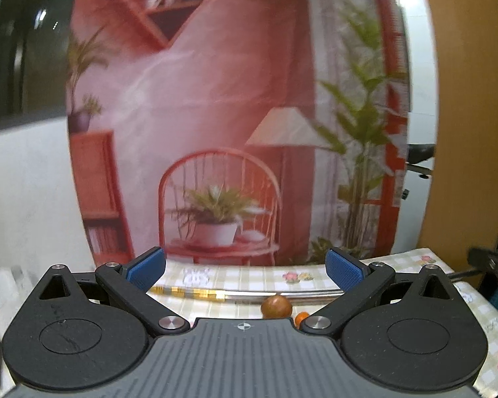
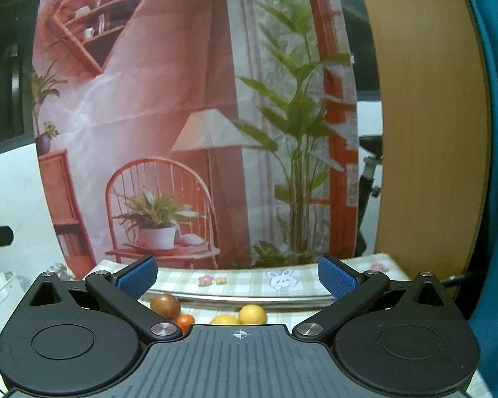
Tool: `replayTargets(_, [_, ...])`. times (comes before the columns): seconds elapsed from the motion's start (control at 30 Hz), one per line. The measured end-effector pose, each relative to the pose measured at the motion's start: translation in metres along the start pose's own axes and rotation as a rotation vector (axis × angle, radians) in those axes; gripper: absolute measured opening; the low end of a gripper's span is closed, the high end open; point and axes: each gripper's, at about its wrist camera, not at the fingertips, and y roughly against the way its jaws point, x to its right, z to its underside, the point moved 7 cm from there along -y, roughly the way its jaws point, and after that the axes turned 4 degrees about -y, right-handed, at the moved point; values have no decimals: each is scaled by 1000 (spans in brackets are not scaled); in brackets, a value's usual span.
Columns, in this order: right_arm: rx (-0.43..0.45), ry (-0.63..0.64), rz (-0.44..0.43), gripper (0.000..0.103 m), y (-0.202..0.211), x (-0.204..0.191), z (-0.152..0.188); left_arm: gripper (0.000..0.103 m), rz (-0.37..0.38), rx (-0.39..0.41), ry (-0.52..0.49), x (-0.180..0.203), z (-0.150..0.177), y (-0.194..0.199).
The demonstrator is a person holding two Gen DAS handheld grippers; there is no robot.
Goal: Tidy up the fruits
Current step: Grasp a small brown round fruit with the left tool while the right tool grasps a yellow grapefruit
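A brown round fruit (image 1: 276, 306) and a small orange fruit (image 1: 301, 317) lie on the checked tablecloth (image 1: 235, 278), low in the left wrist view, partly hidden by the gripper body. My left gripper (image 1: 245, 268) stands open above and in front of them, nothing between its blue pads. In the right wrist view the same brown fruit (image 2: 165, 305) and small orange fruit (image 2: 186, 321) sit beside two yellow fruits (image 2: 253, 314), (image 2: 225, 319). My right gripper (image 2: 237, 277) is also open and empty, held above the fruits.
A metal strip or rim (image 1: 249, 293) crosses the cloth just behind the fruits. A printed backdrop (image 2: 182, 116) of a red room hangs at the table's far edge. A wooden panel (image 2: 431, 132) stands at the right, a white crate (image 2: 0, 295) at the left.
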Motion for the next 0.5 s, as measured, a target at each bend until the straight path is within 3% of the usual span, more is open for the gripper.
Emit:
replayTargets(0.27, [-91,0,-76,103,-55,6,36,103,-27,-99,104,-52,37,-56])
replayTargets(0.5, [-147,17,-58,103,-98,13,65,103,55,-164,71,-54,75,-103])
